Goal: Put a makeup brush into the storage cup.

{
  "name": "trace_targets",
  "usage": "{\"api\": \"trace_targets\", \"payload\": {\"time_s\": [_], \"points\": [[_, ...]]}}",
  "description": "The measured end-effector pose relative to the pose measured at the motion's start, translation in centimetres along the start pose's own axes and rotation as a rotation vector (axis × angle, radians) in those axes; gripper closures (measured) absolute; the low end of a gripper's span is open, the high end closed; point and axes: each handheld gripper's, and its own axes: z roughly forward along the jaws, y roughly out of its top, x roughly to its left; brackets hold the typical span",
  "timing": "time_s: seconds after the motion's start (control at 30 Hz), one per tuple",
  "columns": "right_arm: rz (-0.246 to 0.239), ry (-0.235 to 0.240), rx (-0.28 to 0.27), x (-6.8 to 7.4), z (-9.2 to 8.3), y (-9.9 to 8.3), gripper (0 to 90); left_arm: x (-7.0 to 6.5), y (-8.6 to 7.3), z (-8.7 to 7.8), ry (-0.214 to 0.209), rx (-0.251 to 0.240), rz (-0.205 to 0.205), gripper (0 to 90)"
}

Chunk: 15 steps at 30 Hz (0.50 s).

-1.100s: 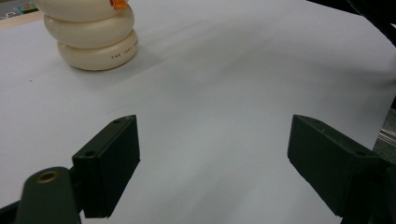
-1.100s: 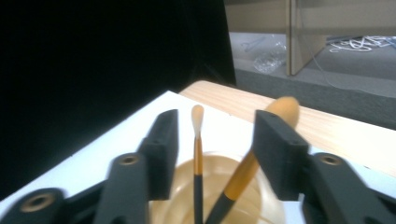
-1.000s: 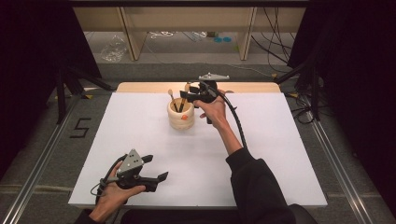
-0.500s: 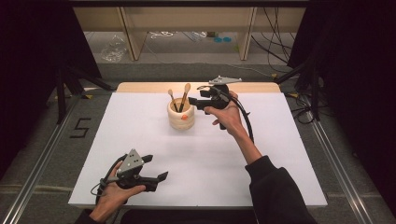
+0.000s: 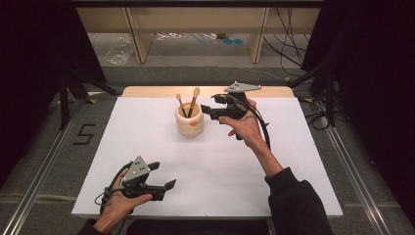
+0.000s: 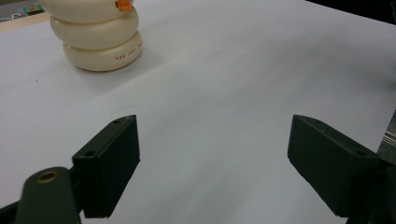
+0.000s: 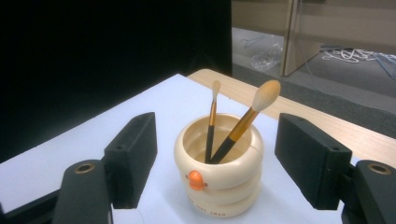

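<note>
A cream ribbed cup (image 5: 190, 122) with an orange beak stands at the back middle of the white table (image 5: 293, 161). Two brushes lean in it, a thin one (image 5: 180, 102) and a larger round-tipped one (image 5: 195, 98). My right gripper (image 5: 208, 106) hovers just right of the cup, pointing at it. Its jaws have just been opening and nothing is between them. In the right gripper view the cup (image 7: 219, 186) and the brushes (image 7: 243, 126) lie beyond the gripper (image 7: 217, 149). My left gripper (image 5: 164, 175) rests open and empty at the front left, where its view (image 6: 210, 140) looks toward the cup (image 6: 100, 42).
A wooden strip (image 5: 147, 91) edges the table's far side. Behind it are shelf legs (image 5: 136, 34) and loose cables (image 5: 288, 34) on the floor. A black "5" (image 5: 84, 133) is marked on the floor at the left. Dark curtains close both sides.
My right gripper has drawn back to the right and a little up from over the cup, with its jaws wider. The larger brush stays in the cup. The left gripper has not moved.
</note>
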Motion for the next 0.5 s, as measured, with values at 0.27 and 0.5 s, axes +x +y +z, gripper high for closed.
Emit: {"api": "trace_targets", "payload": {"time_s": [0.27, 0.5], "points": [[-0.013, 0.004, 0.010, 0.5, -0.6, -0.6, 30.7, 0.0, 0.0, 0.0, 0.001, 0.003, 0.003, 16.7], [-0.018, 0.008, 0.022, 0.7, -0.9, -1.1, 30.4, 0.0, 0.0, 0.0, -0.001, -0.001, 0.003, 16.7]]}}
